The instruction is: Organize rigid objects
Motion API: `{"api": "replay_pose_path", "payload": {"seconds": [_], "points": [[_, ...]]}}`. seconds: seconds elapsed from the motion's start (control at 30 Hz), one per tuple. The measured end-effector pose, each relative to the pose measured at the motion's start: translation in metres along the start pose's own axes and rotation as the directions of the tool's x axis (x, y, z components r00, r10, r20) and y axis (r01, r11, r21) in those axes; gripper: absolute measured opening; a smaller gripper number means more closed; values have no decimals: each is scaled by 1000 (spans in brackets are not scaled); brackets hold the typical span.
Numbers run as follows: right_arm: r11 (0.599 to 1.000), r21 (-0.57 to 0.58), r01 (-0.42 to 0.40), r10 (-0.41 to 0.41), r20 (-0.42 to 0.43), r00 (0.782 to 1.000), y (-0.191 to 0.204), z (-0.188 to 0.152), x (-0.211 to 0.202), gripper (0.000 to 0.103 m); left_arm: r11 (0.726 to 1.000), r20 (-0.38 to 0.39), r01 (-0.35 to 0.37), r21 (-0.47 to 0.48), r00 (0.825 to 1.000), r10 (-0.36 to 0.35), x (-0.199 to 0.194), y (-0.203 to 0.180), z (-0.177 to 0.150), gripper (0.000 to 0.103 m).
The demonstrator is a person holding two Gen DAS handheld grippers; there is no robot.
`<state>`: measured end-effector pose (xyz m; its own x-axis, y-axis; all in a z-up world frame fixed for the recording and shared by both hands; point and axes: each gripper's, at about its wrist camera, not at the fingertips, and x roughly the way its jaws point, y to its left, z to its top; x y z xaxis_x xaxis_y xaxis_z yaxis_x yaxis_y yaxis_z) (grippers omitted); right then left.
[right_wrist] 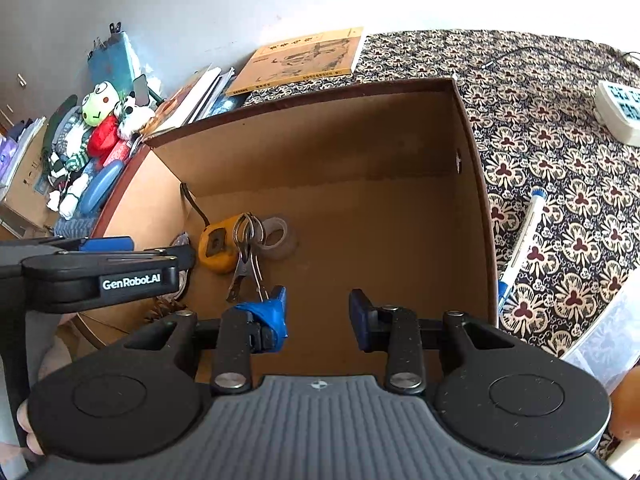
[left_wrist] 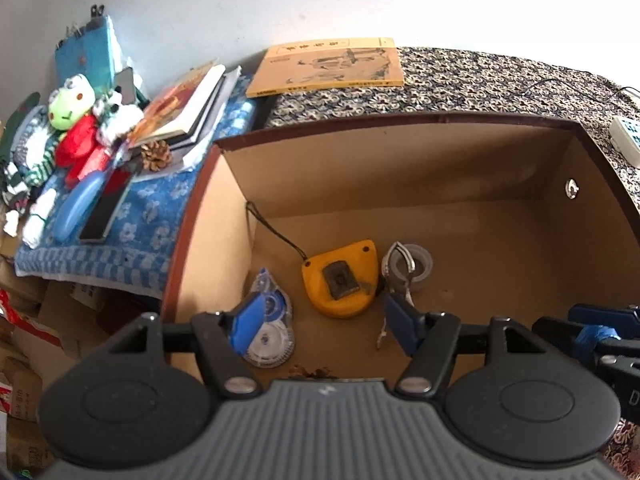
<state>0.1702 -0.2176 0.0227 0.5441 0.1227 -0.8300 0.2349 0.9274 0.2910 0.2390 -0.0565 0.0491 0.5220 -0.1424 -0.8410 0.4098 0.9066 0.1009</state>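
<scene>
An open cardboard box [left_wrist: 400,118] holds a yellow tape measure [left_wrist: 340,276], a clear tape roll [left_wrist: 418,266], a metal key clip [left_wrist: 398,264] and a blue-white correction tape [left_wrist: 268,328]. My left gripper [left_wrist: 326,322] hovers open over the box's near left part, with nothing between its blue pads. My right gripper [right_wrist: 318,314] hangs open over the box [right_wrist: 320,92] floor and holds nothing. In the right wrist view the key clip [right_wrist: 244,248] lies across the tape measure [right_wrist: 218,248] and the tape roll [right_wrist: 278,236]. The left gripper's fingers [right_wrist: 106,244] reach in from the left.
A yellow book [left_wrist: 328,66] lies behind the box on patterned cloth. Stacked books [left_wrist: 188,108], plush toys [left_wrist: 76,120], a pine cone [left_wrist: 156,155] and a blue case [left_wrist: 74,210] crowd the blue towel on the left. A pen [right_wrist: 524,232] and a power strip [right_wrist: 618,110] lie to the right.
</scene>
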Motion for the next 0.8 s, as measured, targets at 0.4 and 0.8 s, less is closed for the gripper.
{"api": "replay_pose_path", "payload": {"seconds": [0.4, 0.8], "points": [[1000, 4, -21, 21, 54, 998, -2, -3, -3, 17, 1000, 44, 29, 2, 999, -29, -2, -4, 3, 68], [994, -11, -113, 113, 218, 969, -15, -16, -41, 12, 988, 117, 128, 86, 984, -137, -46, -19, -8, 68]]}}
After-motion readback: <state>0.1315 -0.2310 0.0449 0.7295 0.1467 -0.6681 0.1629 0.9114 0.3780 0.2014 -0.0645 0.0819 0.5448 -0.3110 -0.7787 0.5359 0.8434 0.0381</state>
